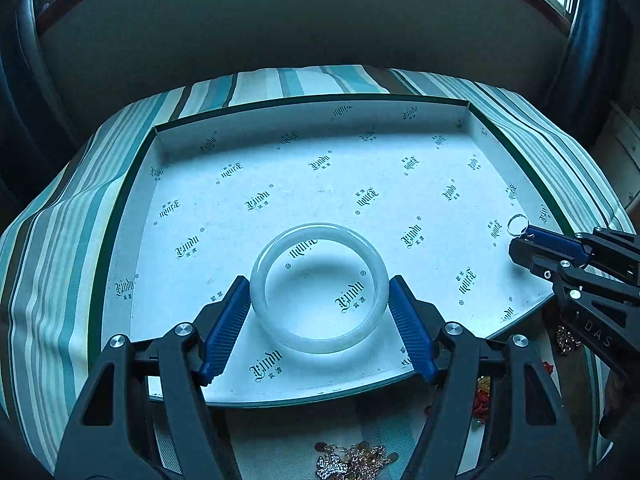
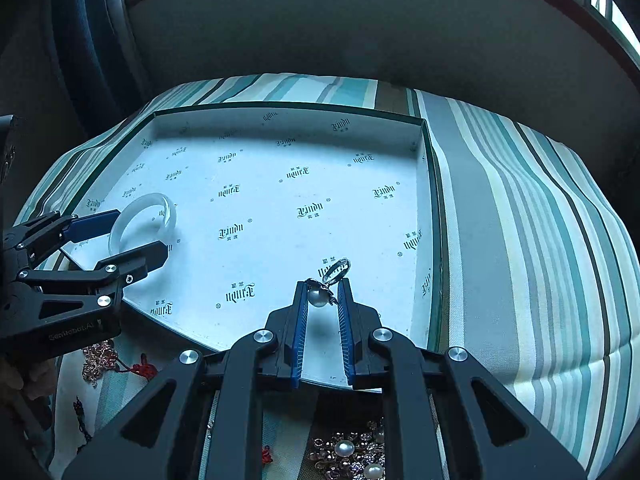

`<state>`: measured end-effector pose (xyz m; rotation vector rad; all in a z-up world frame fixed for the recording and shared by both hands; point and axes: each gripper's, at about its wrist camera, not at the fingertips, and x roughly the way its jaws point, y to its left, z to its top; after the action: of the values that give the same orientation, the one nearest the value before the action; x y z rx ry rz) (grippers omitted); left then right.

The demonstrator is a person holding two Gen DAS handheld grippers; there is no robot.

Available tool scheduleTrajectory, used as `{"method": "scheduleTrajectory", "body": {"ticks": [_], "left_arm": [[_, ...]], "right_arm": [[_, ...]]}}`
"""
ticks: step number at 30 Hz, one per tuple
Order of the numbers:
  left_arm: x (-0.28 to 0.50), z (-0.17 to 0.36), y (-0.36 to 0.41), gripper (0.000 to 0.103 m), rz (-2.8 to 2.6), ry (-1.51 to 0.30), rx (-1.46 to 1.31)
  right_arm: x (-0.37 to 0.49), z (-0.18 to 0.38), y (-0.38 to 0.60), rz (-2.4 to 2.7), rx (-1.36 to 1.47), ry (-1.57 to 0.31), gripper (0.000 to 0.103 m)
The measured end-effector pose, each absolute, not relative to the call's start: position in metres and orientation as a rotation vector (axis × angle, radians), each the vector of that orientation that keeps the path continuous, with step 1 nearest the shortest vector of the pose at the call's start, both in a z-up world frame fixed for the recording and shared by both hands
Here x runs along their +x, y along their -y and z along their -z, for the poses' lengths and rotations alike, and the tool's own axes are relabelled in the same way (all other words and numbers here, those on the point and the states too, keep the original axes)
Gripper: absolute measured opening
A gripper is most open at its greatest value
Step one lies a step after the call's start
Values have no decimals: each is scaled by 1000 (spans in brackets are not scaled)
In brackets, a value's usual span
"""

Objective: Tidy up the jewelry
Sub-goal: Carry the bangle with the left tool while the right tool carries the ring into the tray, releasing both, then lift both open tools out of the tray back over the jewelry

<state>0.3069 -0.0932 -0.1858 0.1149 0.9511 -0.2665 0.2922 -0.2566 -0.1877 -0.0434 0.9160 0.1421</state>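
One bangle [image 1: 320, 288], one ring [image 2: 325, 288]; two grippers.

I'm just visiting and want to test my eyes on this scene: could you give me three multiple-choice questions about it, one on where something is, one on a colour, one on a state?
1. Where is the white bangle?
A. over the tray
B. on the striped cloth
C. in the loose jewelry pile

2. What colour are the pads on the jaws?
A. red
B. blue
C. yellow

3. What is the right gripper doing?
A. gaping with nothing in it
B. holding the bangle
C. shut on a pearl ring

Answers: 1 A, the left gripper holds it between its jaws above the printed tray floor. 2 B, ribbed blue strips line each jaw. 3 C, the pearl sits pinched between the jaws, band poking forward.
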Motion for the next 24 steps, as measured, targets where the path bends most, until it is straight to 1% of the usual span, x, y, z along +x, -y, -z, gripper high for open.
{"method": "scheduleTrajectory", "body": {"ticks": [4,17,18,19,20,21,24], "left_arm": [[312,192,95,70,280,-985,72],[311,194,109,71,293,-983,75],[311,194,108,72,291,-981,76],[311,193,108,73,289,-981,79],[311,193,108,78,286,-980,81],[311,191,107,81,281,-974,79],[311,187,105,84,283,-968,75]], "right_arm": [[296,191,261,-142,-35,-921,16],[299,193,266,-151,-21,-932,17],[299,193,266,-147,-22,-931,19],[299,193,266,-143,-21,-930,26],[299,193,268,-141,-14,-931,28],[300,192,268,-157,-3,-930,33],[298,190,264,-157,-18,-919,43]]}}
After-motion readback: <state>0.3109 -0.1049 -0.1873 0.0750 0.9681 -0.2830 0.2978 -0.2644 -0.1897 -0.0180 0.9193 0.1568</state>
